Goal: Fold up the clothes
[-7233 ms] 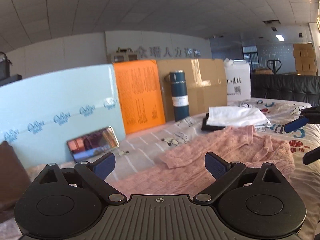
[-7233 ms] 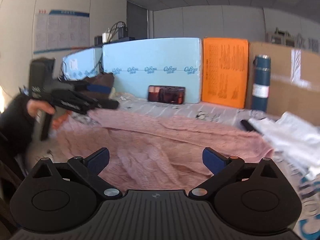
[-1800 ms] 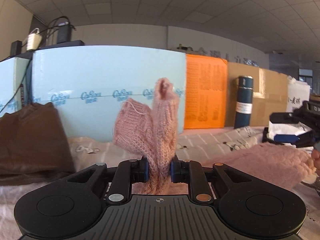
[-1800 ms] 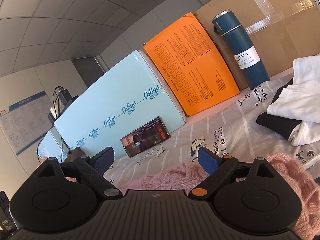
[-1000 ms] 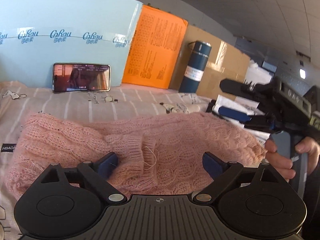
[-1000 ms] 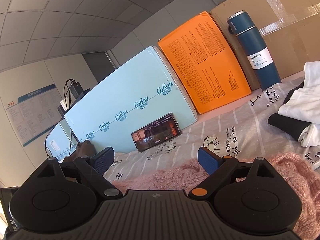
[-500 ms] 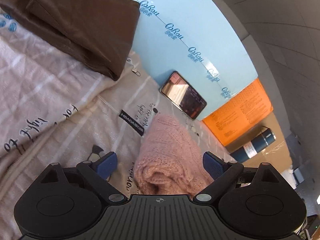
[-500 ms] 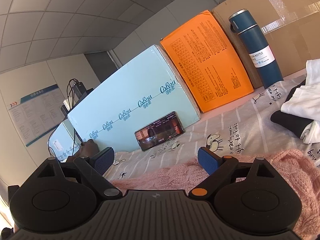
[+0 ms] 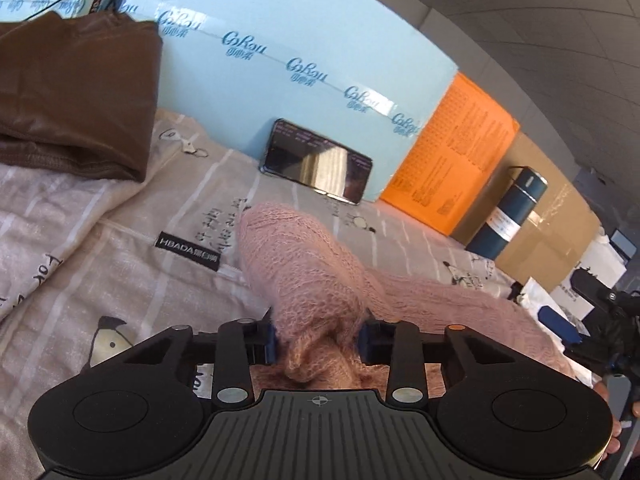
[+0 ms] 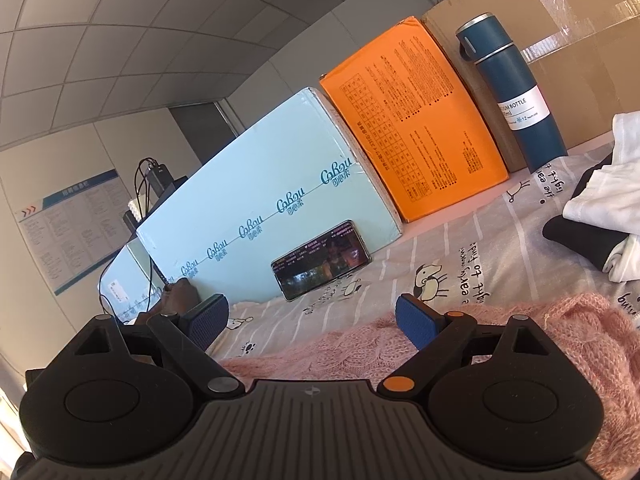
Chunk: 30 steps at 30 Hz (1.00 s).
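Note:
A pink knitted sweater (image 9: 304, 264) lies folded into a long band on the printed grey bed sheet (image 9: 120, 248). My left gripper (image 9: 318, 344) is shut on the sweater's near left end, which bunches between the blue pads (image 9: 271, 340). My right gripper (image 10: 312, 320) is open and empty, held just above the sweater's other part (image 10: 560, 344). The right gripper also shows at the right edge of the left wrist view (image 9: 600, 312).
A phone (image 9: 316, 168) leans on a light blue box (image 9: 280, 72). An orange box (image 9: 452, 168), a blue bottle (image 9: 508, 216) and a cardboard box (image 9: 552, 240) stand behind. A folded brown garment (image 9: 76, 96) lies at left. White and black clothes (image 10: 600, 208) lie at right.
My left gripper was open half a second ago and has closed on the sweater's near left end. The right gripper has stayed open and barely moved.

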{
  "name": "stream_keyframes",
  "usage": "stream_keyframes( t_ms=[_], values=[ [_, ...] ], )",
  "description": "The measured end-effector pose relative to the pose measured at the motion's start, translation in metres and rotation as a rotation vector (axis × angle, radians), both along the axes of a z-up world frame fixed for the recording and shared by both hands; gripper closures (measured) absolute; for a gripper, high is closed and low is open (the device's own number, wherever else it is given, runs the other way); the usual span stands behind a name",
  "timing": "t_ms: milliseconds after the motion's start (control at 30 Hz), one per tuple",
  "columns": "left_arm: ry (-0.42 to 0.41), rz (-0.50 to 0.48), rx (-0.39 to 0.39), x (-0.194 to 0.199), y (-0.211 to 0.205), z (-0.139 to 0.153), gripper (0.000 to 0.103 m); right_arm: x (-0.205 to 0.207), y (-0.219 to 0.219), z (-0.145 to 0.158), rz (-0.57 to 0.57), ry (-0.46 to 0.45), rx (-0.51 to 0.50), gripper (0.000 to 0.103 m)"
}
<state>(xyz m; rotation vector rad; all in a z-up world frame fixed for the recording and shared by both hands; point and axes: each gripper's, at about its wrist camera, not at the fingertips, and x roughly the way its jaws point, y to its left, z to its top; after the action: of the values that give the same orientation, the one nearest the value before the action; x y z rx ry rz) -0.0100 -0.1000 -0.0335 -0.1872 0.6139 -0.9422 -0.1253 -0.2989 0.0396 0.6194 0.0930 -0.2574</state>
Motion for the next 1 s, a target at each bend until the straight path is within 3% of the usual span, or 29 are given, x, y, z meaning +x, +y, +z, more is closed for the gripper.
stream_keyframes(
  t_ms=[133, 367, 433, 500, 600, 767, 900, 1000],
  values=[
    [-0.104, -0.016, 0.014, -0.007, 0.004, 0.011, 0.077, -0.001, 0.0, 0.0, 0.0, -0.009, -0.001, 0.012],
    [-0.283, 0.15, 0.137, 0.014, 0.016, 0.023, 0.079, -0.005, -0.001, 0.001, 0.017, -0.037, 0.021, 0.013],
    [-0.379, 0.217, 0.181, 0.013, 0.014, 0.029, 0.079, -0.006, -0.004, 0.0, 0.067, -0.067, 0.068, 0.012],
    [-0.501, 0.224, 0.206, -0.002, 0.004, 0.038, 0.079, -0.007, -0.008, -0.002, 0.127, -0.096, 0.127, 0.012],
    [-0.68, 0.157, 0.218, -0.039, -0.019, 0.047, 0.079, -0.008, -0.009, -0.002, 0.172, -0.123, 0.174, 0.012],
    [-0.837, -0.059, 0.199, -0.1, -0.056, 0.047, 0.075, -0.01, -0.016, -0.006, 0.267, -0.171, 0.281, 0.012],
    [-0.851, -0.268, 0.187, -0.136, -0.078, 0.035, 0.074, -0.012, -0.017, -0.01, 0.357, -0.22, 0.37, 0.012],
    [-0.816, -0.422, 0.205, -0.145, -0.091, 0.025, 0.057, -0.014, -0.015, -0.009, 0.354, -0.211, 0.367, 0.012]
  ],
)
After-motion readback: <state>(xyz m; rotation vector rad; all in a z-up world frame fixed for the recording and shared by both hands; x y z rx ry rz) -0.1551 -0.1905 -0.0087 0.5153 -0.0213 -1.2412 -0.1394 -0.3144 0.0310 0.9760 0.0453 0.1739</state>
